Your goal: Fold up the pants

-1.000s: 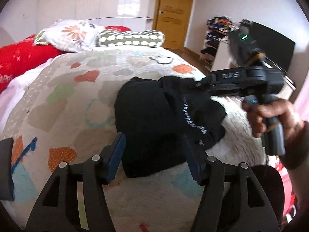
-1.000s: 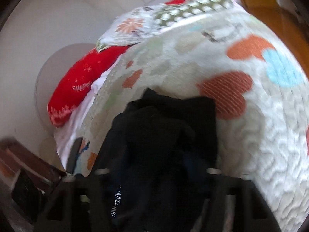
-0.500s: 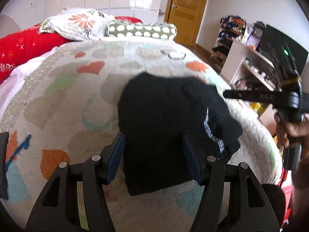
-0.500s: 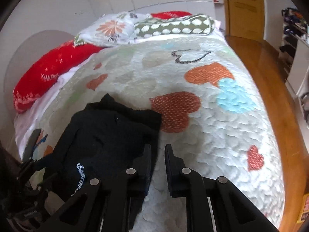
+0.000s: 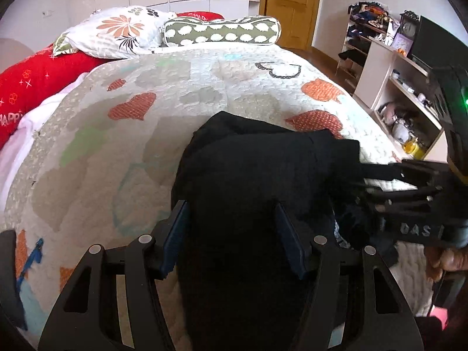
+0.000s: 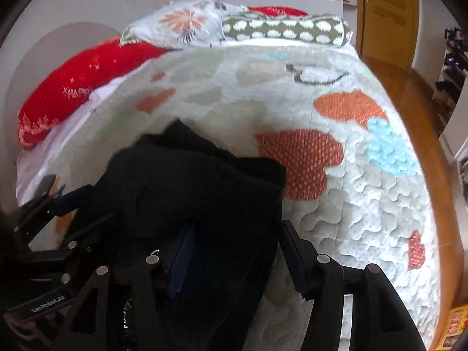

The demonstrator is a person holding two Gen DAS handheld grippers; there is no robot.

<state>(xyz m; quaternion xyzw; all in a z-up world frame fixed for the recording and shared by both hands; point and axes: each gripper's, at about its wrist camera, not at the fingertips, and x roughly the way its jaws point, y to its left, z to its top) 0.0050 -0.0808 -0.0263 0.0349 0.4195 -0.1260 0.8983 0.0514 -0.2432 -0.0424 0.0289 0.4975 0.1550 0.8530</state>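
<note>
1. on the far left of the bed, a long red pillow (image 5: 38,87) lies along the edge, with a floral pillow (image 5: 117,32) resting on its far end.
2. beside that, across the head of the bed, sits a green bolster with white spots (image 5: 222,30).
3. the quilt (image 5: 181,87), pale with orange hearts, covers the bed.
4. the black pants (image 5: 257,175) lie bunched in a partly folded heap on the near part of the quilt, roughly in the middle.
5. the left gripper (image 5: 232,234) hangs over the near end of the pants; its blue-padded fingers (image 5: 175,239) stand apart on either side of the cloth, and the pads do not appear to press on it.
6. the right gripper (image 6: 234,251) comes in over the right edge of the pants; its fingers (image 6: 295,254) have just been opening and stand apart, with black cloth lying between them but not clamped. in the left wrist view it reaches in from the right, its tips at the dark cloth.
7. a hand (image 5: 444,260) grips the right gripper's handle at the right edge of the left wrist view.
8. further right stand a wooden door (image 5: 289,5) and a white shelf unit (image 5: 389,82) crowded with small things.
</note>
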